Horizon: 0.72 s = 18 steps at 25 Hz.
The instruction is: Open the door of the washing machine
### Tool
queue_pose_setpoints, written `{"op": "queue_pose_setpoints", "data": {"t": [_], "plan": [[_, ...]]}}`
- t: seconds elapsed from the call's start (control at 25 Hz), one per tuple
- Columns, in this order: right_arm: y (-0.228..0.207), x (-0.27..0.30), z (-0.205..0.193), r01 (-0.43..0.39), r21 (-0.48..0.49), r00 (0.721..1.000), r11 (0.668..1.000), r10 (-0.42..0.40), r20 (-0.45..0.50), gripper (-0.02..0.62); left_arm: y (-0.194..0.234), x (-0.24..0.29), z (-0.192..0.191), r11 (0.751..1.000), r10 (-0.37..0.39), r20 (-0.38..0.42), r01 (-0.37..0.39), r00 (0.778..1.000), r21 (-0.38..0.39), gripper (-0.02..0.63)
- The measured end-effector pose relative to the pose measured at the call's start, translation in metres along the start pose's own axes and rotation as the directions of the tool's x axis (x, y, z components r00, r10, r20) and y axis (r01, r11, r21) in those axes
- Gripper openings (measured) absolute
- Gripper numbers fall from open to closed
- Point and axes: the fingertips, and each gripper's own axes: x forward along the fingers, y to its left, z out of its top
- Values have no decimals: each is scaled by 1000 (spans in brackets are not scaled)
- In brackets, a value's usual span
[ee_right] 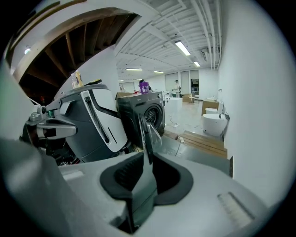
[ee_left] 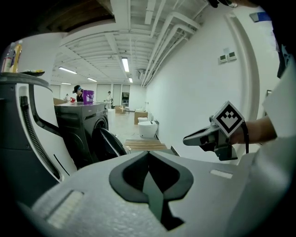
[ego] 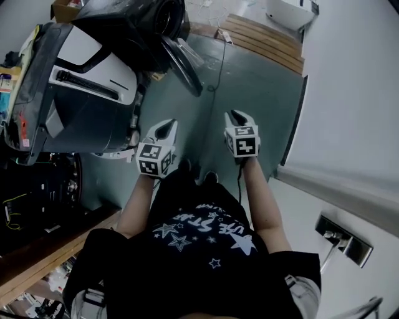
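A grey-green floor (ego: 249, 81) runs beside a white wall (ego: 355, 93) at my 3 o'clock. The dark washing machine (ego: 156, 19) stands at 11 o'clock, its door (ego: 184, 62) already swung open. My left gripper (ego: 167, 126) is closed and empty. The jaws of my right gripper (ego: 237, 116) are closing with nothing between them.

The left tongs (ee_left: 148, 155) have their jaws together with nothing between them. Ahead and to their left stands the dark washing machine (ee_left: 85, 132), its round door (ee_left: 110, 144) swung open. To their right, up in the air, the right tongs (ee_left: 188, 139) are closing on nothing, before a white wall (ee_left: 185, 92).
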Motion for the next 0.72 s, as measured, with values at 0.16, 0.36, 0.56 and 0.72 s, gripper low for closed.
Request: {"op": "queue_pose_setpoints", "data": {"t": [0.16, 0.36, 0.56, 0.72], "plan": [[7, -28, 9, 16, 0, 999, 1000, -16, 50, 40, -4, -21, 1, 1000, -14, 16, 14, 1000, 12, 11], [24, -55, 16, 38, -15, 996, 999, -36, 83, 21, -1, -46, -2, 999, -42, 32, 42, 999, 4, 11], [51, -65, 10, 32, -12, 997, 999, -32, 70, 21, 7, -68, -14, 998, -60, 15, 60, 998, 22, 11], [56, -69, 13, 36, -14, 996, 999, -35, 86, 21, 12, -72, -19, 998, -55, 18, 55, 998, 3, 11]]}}
